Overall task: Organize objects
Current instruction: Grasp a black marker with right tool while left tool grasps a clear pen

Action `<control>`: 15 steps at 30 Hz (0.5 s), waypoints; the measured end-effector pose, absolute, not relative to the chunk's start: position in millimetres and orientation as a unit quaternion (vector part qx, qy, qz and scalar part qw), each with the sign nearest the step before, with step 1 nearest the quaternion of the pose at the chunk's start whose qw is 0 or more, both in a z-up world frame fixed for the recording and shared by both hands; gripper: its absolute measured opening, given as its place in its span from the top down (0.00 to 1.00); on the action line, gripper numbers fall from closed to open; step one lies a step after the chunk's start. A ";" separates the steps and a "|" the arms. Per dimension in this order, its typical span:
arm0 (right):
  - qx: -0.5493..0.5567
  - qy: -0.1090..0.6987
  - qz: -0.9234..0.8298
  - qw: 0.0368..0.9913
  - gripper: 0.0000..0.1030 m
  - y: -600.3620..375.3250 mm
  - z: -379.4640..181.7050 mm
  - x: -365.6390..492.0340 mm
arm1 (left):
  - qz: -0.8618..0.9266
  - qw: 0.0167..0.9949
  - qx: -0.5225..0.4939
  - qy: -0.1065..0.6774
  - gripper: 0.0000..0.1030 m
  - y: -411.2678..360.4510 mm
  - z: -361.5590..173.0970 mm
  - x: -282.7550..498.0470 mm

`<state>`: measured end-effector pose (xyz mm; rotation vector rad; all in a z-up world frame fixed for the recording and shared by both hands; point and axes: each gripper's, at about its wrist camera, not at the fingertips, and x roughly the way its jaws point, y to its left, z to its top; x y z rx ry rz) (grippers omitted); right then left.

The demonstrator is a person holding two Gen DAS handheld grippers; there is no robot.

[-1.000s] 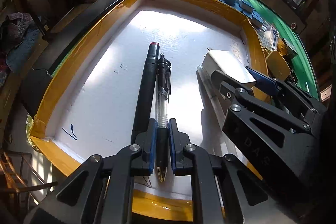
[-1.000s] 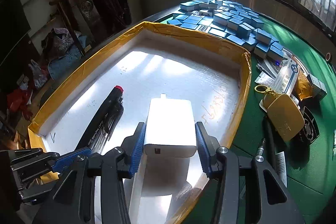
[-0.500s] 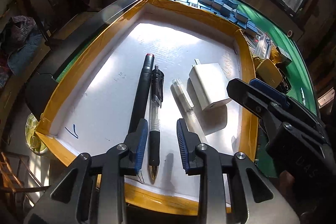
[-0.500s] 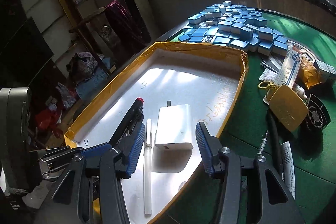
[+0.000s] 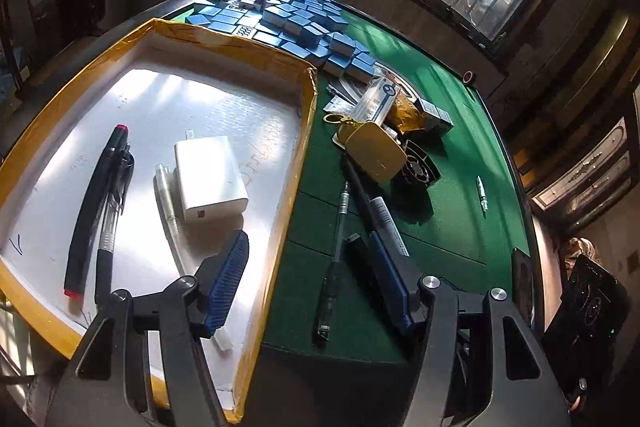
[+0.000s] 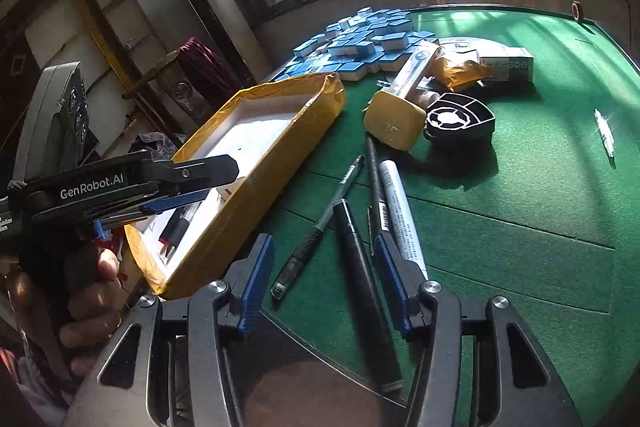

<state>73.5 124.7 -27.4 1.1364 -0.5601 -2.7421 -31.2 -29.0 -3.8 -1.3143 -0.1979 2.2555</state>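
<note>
A yellow-taped white tray holds a black marker, a clear pen, a white pen and a white charger. My left gripper is open and empty, straddling the tray's right wall. On the green felt lie a thin black pen, a thick black marker and a white-labelled marker. My right gripper is open and empty, with the thick black marker between its fingers. The tray and the left gripper show in the right wrist view.
Blue mahjong tiles are piled beyond the tray. A yellow case, a black fan, a small box, packets and a small pen lie on the green table.
Both grippers let go, the left of the clear pen and the right of the charger, opened and swung right. They now sit over the tray's right wall and the pens on the felt.
</note>
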 end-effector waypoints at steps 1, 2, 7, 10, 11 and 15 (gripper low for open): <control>0.379 -0.186 -0.905 0.053 0.54 129.2 -29.4 77.5 | 0.827 0.268 -0.489 -0.066 0.38 -21.1 -5.0 -28.3; 0.384 -0.187 -0.903 0.050 0.54 134.4 -31.3 79.6 | 0.837 0.266 -0.476 -0.050 0.35 -15.1 -2.7 -23.5; 0.407 -0.213 -0.885 0.072 0.62 150.7 -44.4 82.4 | 0.834 0.291 -0.467 -0.029 0.35 1.1 -0.1 -16.6; 0.407 -0.201 -0.887 0.081 0.69 146.6 -47.6 82.6 | 0.847 0.288 -0.447 0.004 0.35 8.2 5.0 -12.7; 0.409 -0.199 -0.886 0.086 0.70 144.1 -48.5 81.5 | 0.848 0.287 -0.445 0.013 0.35 10.1 5.8 -12.6; 0.432 -0.175 -0.882 0.075 0.79 133.0 -56.7 72.3 | 0.835 0.301 -0.460 0.013 0.35 13.7 2.8 -14.3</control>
